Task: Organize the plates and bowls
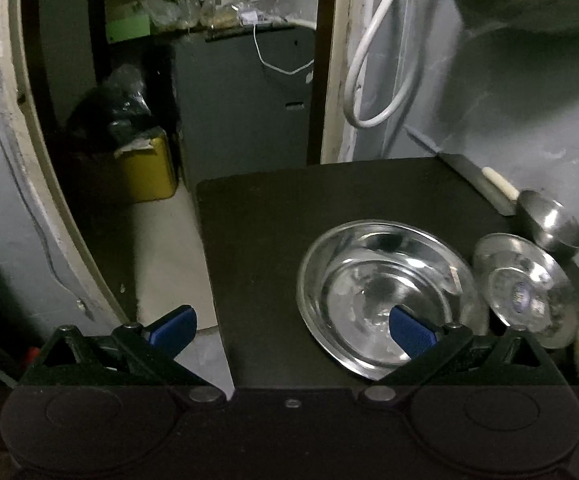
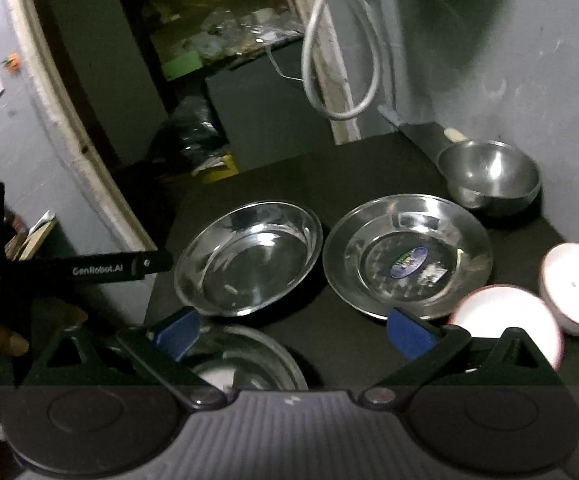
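Right under the right gripper (image 2: pixel 291 330), wide open and holding nothing: one steel plate (image 2: pixel 249 356), close to the table edge. Past it, two more plates (image 2: pixel 249 258) (image 2: pixel 407 254) side by side on the dark table (image 2: pixel 369 168). Further back, a steel bowl (image 2: pixel 489 180); off right, two white bowls (image 2: pixel 509 324) (image 2: pixel 575 290). Left gripper (image 1: pixel 291 330) open too, empty. Nothing stacked yet. Looks like barely started.

On my table (image 2: pixel 353 168), two steel plates (image 2: pixel 249 258) (image 2: pixel 407 254) sit side by side, a bowl (image 2: pixel 489 178) behind the right one, two cups (image 2: pixel 575 290) further right.
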`<state>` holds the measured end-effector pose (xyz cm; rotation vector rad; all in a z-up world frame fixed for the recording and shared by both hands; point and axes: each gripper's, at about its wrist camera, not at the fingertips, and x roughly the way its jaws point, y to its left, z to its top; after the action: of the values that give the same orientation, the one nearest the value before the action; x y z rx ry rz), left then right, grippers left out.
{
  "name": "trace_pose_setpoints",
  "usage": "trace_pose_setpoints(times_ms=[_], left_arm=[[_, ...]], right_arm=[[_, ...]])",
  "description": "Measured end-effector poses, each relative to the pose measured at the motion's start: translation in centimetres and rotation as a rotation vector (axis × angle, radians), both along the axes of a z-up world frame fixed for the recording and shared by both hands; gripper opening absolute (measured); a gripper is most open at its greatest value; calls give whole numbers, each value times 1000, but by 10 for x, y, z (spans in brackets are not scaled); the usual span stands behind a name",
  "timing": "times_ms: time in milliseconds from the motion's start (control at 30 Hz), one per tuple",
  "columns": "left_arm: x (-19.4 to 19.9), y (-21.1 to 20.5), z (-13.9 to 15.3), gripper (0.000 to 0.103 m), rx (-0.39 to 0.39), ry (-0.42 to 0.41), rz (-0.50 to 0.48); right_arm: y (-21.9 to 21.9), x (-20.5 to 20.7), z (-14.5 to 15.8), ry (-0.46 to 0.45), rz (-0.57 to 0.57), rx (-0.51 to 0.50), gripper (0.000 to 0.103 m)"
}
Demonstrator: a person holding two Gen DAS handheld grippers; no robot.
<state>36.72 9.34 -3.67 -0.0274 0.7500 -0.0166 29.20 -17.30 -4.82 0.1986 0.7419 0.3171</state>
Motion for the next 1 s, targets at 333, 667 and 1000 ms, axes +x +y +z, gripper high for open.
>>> trace_pose_setpoints(times_ms=[333, 667, 1000], left_arm=[[34, 19, -24, 78, -8, 109, -29], [48, 24, -32, 42, -84, 138, -51], [51, 12, -35, 13, -101, 143, -98]], right_arm=[[20, 43, -34, 102, -36, 46, 77], [29, 63, -51, 148, -98, 77, 44], [35, 67, -54, 142, -84, 89, 23]])
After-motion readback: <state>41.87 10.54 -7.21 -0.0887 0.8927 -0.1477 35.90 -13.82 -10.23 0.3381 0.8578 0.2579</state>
